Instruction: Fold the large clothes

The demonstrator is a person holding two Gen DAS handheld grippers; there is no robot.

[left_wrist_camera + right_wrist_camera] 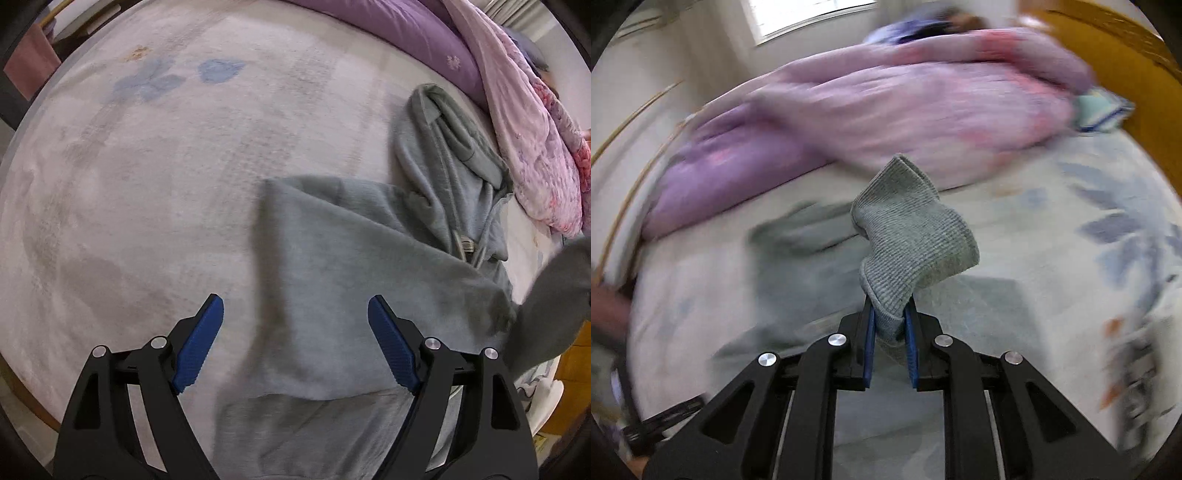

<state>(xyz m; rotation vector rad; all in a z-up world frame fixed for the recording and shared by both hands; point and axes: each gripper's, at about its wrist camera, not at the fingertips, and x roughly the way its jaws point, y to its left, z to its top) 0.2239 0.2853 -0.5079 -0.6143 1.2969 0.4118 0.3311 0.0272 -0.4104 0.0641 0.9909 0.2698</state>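
Observation:
A grey hoodie (pixel 354 280) lies on the pale bed sheet (pixel 147 166), its hood and drawstrings toward the upper right. My left gripper (pixel 295 343) is open and empty, hovering just above the hoodie's folded body. My right gripper (pixel 891 325) is shut on the hoodie's ribbed cuff (pixel 912 236), which stands up from the jaws above the bed. The rest of the hoodie (pixel 805 258) lies blurred below it. A lifted grey sleeve (pixel 554 295) shows at the right edge of the left wrist view.
A pink and purple quilt (pixel 524 122) is heaped along the far side of the bed, also in the right wrist view (pixel 886 110). A yellow-brown headboard (pixel 1126 66) stands at the right. A window (pixel 798 14) is behind.

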